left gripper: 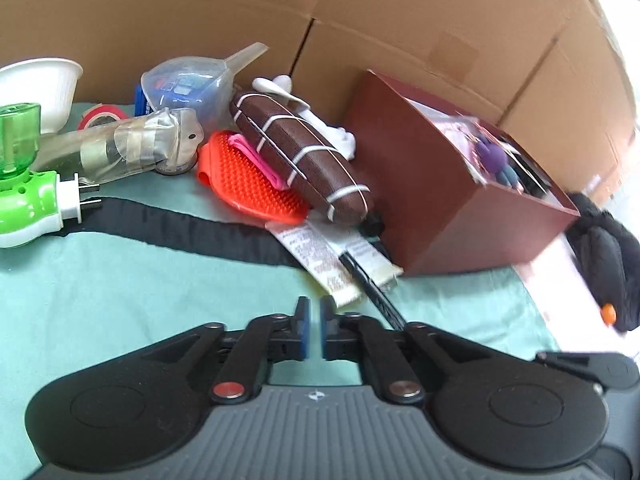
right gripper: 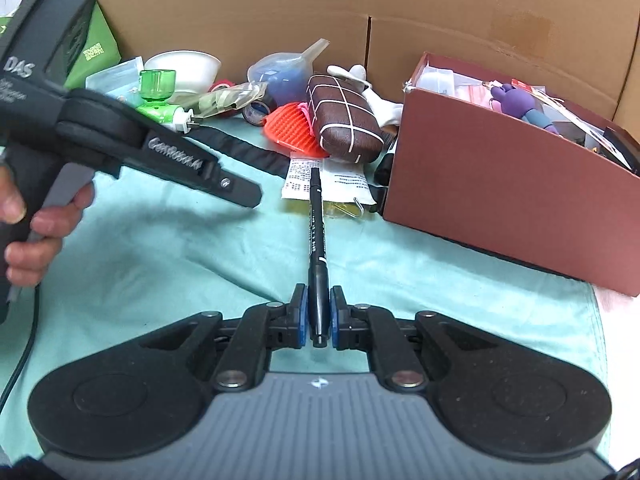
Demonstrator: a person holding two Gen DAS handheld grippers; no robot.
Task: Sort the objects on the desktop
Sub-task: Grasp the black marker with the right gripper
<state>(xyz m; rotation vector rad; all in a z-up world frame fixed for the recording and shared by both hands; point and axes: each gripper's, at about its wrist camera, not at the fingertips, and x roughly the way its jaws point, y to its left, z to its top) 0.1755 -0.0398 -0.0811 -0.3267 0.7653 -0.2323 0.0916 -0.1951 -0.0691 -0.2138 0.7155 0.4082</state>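
Observation:
My right gripper (right gripper: 318, 300) is shut on the near end of a black pen (right gripper: 316, 232), which points away over the green cloth toward some paper slips (right gripper: 344, 184). The same pen (left gripper: 376, 292) shows in the left wrist view, slanting to the lower right. My left gripper (left gripper: 315, 308) hovers over the cloth with its jaws nearly together and nothing between them; the left gripper (right gripper: 240, 192) also reaches in from the left in the right wrist view, held by a hand (right gripper: 36, 224). A red-brown box (right gripper: 500, 200) with several small items stands at the right.
A pile lies at the back: a brown case (right gripper: 344, 120), an orange brush (right gripper: 288, 126), a green plug-in device (right gripper: 160, 96), a clear funnel (right gripper: 288, 64), a white bowl (right gripper: 188, 68), a black strap (right gripper: 248, 148). Cardboard walls (right gripper: 440, 20) close the rear. A black plush (left gripper: 608, 264) lies beyond the box.

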